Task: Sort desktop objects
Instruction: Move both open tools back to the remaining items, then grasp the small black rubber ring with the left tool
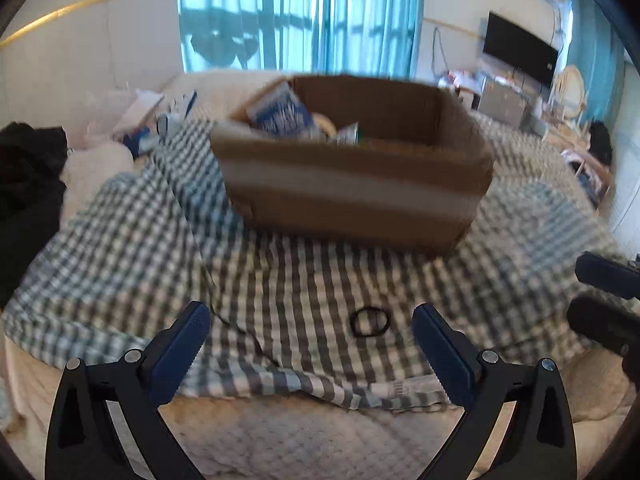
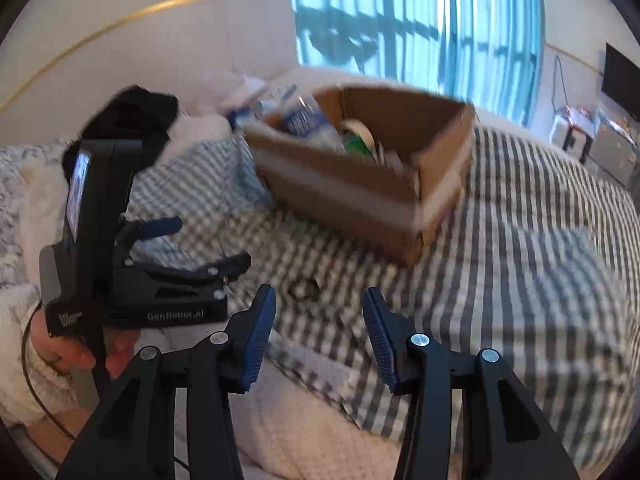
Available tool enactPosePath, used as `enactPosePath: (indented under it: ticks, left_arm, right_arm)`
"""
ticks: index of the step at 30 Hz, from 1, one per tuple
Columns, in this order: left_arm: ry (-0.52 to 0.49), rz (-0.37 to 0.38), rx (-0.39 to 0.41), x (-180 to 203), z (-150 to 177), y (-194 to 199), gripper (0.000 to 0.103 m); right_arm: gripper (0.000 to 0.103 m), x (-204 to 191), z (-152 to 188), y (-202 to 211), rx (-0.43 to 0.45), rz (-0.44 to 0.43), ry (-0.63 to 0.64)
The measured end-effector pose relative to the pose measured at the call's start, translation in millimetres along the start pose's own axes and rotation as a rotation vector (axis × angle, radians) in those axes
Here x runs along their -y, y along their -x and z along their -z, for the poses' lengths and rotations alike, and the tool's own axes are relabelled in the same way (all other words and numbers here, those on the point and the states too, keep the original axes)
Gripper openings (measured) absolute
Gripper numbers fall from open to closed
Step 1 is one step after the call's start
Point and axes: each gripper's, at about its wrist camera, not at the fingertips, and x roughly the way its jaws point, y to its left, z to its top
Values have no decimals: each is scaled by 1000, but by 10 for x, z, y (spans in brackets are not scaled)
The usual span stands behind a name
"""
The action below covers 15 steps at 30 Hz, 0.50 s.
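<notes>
We see both tools held over a bed covered with a grey-and-white checked cloth (image 1: 120,248). The left tool (image 1: 310,330) has its two blue-padded fingers standing wide apart with nothing between them. Just ahead of it, nearer its right finger than its left, a small black ring, perhaps a hair tie (image 1: 369,321), lies flat on the cloth, touching neither finger. A thin dark cord (image 1: 240,330) runs across the cloth close to the left finger.

Farther ahead of the left tool stands an open cardboard box (image 1: 352,196) on the same cloth. Inside it we make out a blue-and-white packet (image 1: 280,114) leaning at the left end and a roll of tape (image 2: 362,130) beside it; the rest of the contents are too blurred to name.

The right tool (image 2: 320,330) is also parted, less widely, and empty. The black ring shows ahead of it, slightly toward its left finger and blurred. The box sits beyond that, corner toward us. Off the right tool's left side we see the left tool from the side, with a hand (image 2: 76,354) in a cream knitted sleeve (image 2: 24,376) gripping its handle.

Beyond the box hang blue curtains (image 1: 300,12), and a dark screen (image 1: 520,54) stands far off to the right.
</notes>
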Motion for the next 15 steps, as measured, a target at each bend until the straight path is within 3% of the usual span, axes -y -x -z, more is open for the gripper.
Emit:
enactPosePath:
  ticks: [4, 9, 15]
  left_arm:
    - [-3, -7, -77, 109, 147, -429, 103]
    - [-29, 20, -151, 249, 141, -885, 103]
    - [-2, 93, -235, 314, 187, -1348, 102]
  right_arm:
    - [45, 118, 156, -145, -37, -8, -39]
    - [45, 160, 77, -338, -33, -24, -28]
    - [45, 300, 100, -615, -82, -32, -62]
